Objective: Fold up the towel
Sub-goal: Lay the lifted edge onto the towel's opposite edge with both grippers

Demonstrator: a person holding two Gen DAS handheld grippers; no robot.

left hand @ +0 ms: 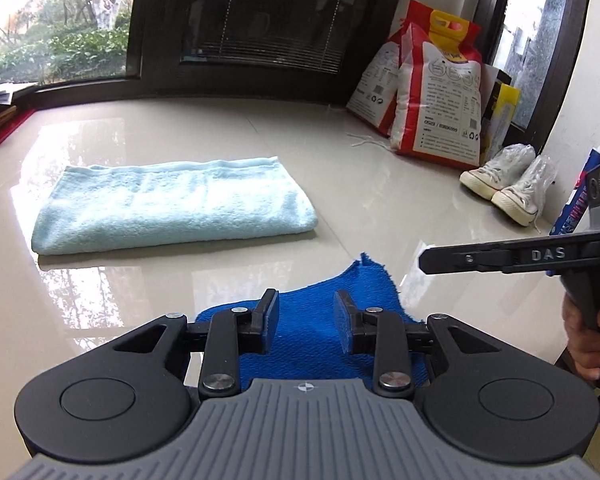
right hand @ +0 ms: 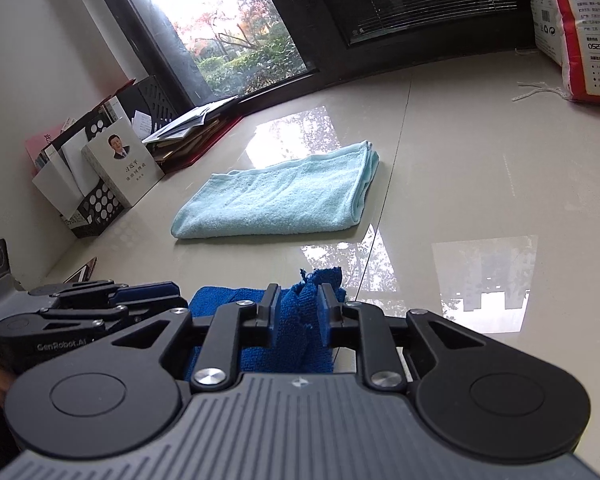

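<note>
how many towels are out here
2. A light blue towel lies folded on the floor. A dark blue towel sits bunched between the right gripper's fingers, nearer the cameras. More may lie hidden out of view.

A glossy cream tiled surface carries everything, mirroring the windows in bright patches. Ahead of the jaws and to their left in the left wrist view, a folded light-blue towel lies flat. A dark-blue cloth lies under the jaws. Far ahead to the right stand red-and-white sacks and a pair of white sneakers; books and files line the far left edge.
</note>
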